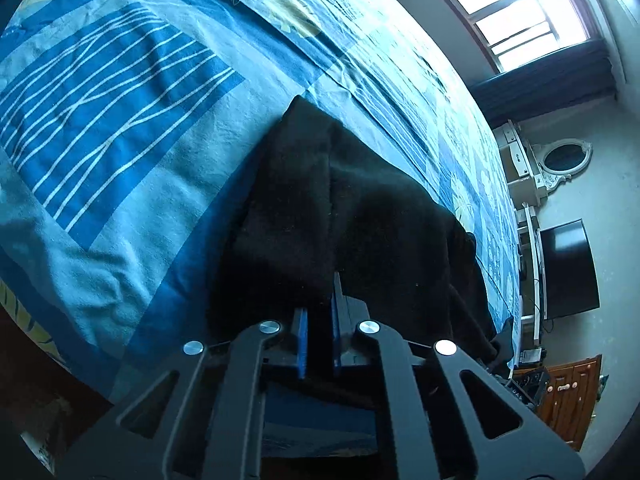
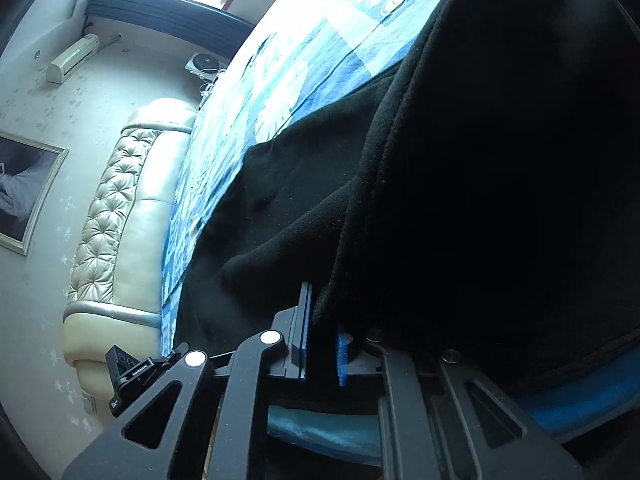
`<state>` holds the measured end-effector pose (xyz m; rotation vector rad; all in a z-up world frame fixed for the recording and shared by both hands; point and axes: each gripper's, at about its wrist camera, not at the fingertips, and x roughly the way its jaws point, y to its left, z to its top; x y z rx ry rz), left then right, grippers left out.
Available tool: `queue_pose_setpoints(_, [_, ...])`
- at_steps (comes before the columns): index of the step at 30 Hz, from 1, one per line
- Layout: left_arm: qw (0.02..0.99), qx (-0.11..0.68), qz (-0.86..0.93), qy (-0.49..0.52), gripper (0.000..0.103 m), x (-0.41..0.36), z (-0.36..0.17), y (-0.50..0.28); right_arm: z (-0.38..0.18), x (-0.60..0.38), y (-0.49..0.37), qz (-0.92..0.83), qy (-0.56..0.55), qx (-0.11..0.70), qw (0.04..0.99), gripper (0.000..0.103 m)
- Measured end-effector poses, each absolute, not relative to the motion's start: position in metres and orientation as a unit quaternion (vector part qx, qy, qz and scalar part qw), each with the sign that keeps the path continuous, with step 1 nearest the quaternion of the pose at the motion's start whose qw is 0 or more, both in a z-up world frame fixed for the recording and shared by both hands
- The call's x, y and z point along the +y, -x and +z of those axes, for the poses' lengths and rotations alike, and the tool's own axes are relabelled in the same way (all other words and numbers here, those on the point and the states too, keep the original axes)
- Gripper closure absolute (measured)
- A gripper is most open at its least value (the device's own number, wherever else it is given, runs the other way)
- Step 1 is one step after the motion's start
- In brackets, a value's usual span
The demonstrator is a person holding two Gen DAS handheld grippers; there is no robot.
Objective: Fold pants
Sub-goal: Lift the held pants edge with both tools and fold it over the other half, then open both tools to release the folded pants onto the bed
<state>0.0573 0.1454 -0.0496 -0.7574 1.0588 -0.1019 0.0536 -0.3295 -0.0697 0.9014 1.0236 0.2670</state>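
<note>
Black fleece pants [image 1: 352, 220] lie on a bed with a blue patterned cover [image 1: 120, 120]. In the left wrist view my left gripper [image 1: 320, 304] is shut on an edge of the pants, and the cloth rises from the blue pads and drapes ahead of it. In the right wrist view my right gripper [image 2: 322, 312] is shut on another part of the pants [image 2: 480, 180]; the cloth hangs over its right finger and hides most of the view. The fingertips are buried in cloth in both views.
The bed cover [image 2: 280, 92] stretches away from both grippers. A padded cream headboard [image 2: 120, 208] stands at the left in the right wrist view. A window [image 1: 520, 12], a dark screen [image 1: 568, 264] and a wooden cabinet [image 1: 572, 396] lie past the bed's far edge.
</note>
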Motion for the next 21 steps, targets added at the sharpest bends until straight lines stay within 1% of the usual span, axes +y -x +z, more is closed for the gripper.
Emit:
queue_pose_setpoints(3, [0.8, 0.493, -0.052, 0.337, 0.096, 0.142, -0.037, -0.049, -0.054, -0.33, -0.044, 0.14, -0.398, 0.46, 0.781, 0.094])
queue_pose_setpoints(6, [0.796, 0.506, -0.054, 0.328, 0.096, 0.138, -0.042, -0.039, -0.05, -0.335, -0.032, 0.148, -0.385, 0.463, 0.784, 0.094])
queue_pose_setpoints(9, [0.791, 0.52, -0.048, 0.319, 0.095, 0.138, -0.059, -0.04, -0.069, -0.336, -0.03, 0.139, -0.375, 0.482, 0.779, 0.094])
queue_pose_setpoints(11, [0.782, 0.525, -0.05, 0.332, 0.095, 0.142, -0.07, -0.042, -0.082, -0.335, -0.03, 0.134, -0.371, 0.493, 0.775, 0.094])
queue_pose_setpoints(13, [0.782, 0.524, -0.055, 0.333, 0.095, 0.143, -0.071, -0.042, -0.085, -0.337, -0.029, 0.14, -0.374, 0.492, 0.774, 0.094])
queue_pose_setpoints(14, [0.785, 0.522, -0.057, 0.327, 0.094, 0.142, -0.068, -0.041, -0.084, -0.339, -0.028, 0.143, -0.382, 0.49, 0.77, 0.094])
queue_pose_setpoints(16, [0.8, 0.516, -0.056, 0.301, 0.093, 0.138, -0.059, -0.038, -0.082, -0.344, -0.027, 0.15, -0.399, 0.488, 0.762, 0.088])
queue_pose_setpoints(17, [0.81, 0.511, -0.052, 0.285, 0.09, 0.135, -0.054, -0.036, -0.078, -0.349, -0.024, 0.152, -0.401, 0.486, 0.762, 0.086])
queue_pose_setpoints(18, [0.819, 0.507, -0.046, 0.266, 0.081, 0.131, -0.047, -0.033, -0.073, -0.355, -0.021, 0.154, -0.402, 0.483, 0.763, 0.08])
queue_pose_setpoints(19, [0.826, 0.502, -0.045, 0.253, 0.076, 0.129, -0.042, -0.029, -0.067, -0.36, -0.015, 0.157, -0.401, 0.477, 0.766, 0.076])
queue_pose_setpoints(21, [0.842, 0.487, -0.043, 0.226, 0.057, 0.122, -0.03, -0.02, -0.052, -0.383, -0.003, 0.155, -0.394, 0.457, 0.782, 0.073])
